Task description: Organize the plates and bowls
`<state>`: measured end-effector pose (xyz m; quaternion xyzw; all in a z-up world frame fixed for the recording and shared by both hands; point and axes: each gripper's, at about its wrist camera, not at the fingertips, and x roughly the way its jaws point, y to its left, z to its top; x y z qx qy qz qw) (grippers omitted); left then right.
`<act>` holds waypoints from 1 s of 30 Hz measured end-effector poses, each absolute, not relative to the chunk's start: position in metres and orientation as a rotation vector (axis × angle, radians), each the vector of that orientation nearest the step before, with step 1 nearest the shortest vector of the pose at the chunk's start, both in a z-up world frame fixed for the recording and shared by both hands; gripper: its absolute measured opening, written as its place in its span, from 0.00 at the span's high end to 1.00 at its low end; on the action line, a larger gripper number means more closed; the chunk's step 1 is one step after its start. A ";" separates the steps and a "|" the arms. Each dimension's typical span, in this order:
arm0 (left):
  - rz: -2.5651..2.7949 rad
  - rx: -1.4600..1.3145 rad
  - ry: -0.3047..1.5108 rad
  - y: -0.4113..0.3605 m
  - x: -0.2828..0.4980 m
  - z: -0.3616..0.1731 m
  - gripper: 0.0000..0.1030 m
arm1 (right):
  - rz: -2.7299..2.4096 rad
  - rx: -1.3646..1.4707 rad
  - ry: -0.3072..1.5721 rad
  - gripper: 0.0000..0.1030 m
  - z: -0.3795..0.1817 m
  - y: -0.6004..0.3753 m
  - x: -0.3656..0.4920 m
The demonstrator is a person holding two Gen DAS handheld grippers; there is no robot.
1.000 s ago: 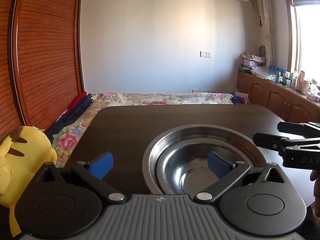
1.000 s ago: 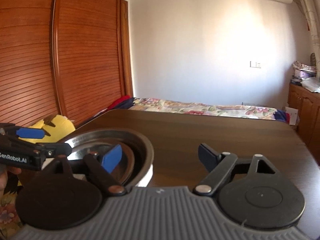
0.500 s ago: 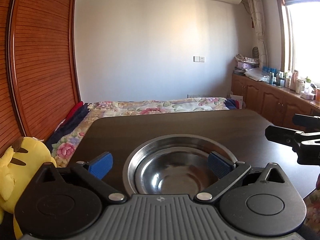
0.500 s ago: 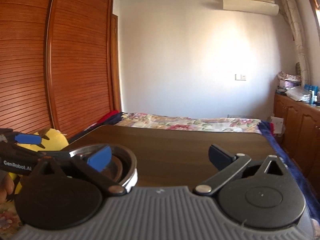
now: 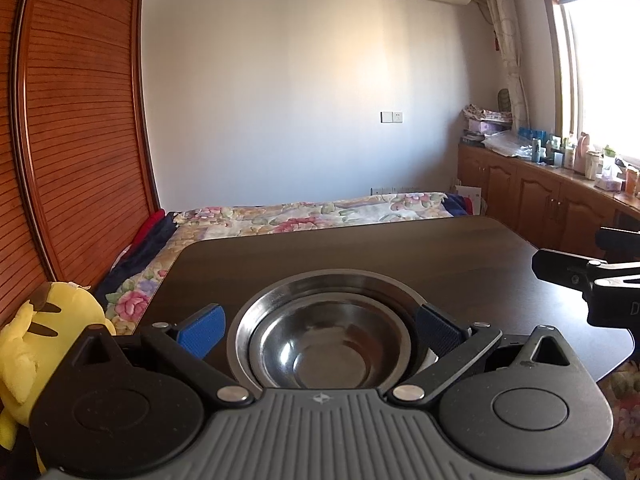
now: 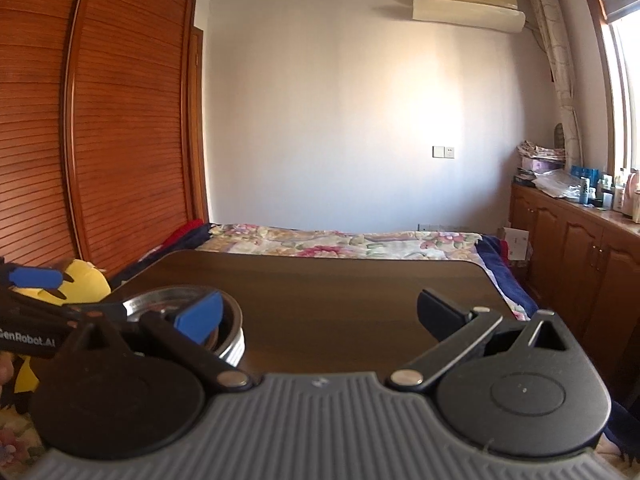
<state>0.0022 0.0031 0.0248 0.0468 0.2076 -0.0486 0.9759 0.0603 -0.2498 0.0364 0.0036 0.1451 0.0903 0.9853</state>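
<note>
Two nested steel bowls (image 5: pixel 320 286) stand near the front of the dark wooden table (image 5: pixel 360 248); the smaller one (image 5: pixel 332 356) sits inside the larger. My left gripper (image 5: pixel 320 328) is open just behind them, a blue pad (image 5: pixel 202 330) showing on each side of the stack and neither pressing on it. My right gripper (image 6: pixel 320 314) is open wide and holds nothing. It is to the right of the bowls (image 6: pixel 160 299), its fingertips (image 5: pixel 560 272) showing at the right edge of the left wrist view. The left gripper's fingers (image 6: pixel 36 278) show at the left of the right wrist view.
A yellow plush toy (image 5: pixel 40 332) sits off the table's left edge. Beyond the table's far edge lies a bed with a floral cover (image 5: pixel 312 216). Wooden cabinets with bottles on top (image 5: pixel 560 204) run along the right wall, and a slatted wardrobe (image 6: pixel 100 140) fills the left.
Both grippers have drawn back from the bowls and risen a little, so the stack looks smaller. The right gripper's fingers have spread wider and its left finger has left the bowl.
</note>
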 end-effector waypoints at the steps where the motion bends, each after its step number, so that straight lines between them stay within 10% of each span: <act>1: -0.096 0.096 0.420 0.003 0.001 0.025 0.00 | 0.183 0.015 0.295 0.00 0.036 -0.251 0.059; 30: -0.092 0.055 0.485 0.004 0.001 -0.006 0.00 | 0.162 0.002 0.358 0.00 0.012 -0.253 0.056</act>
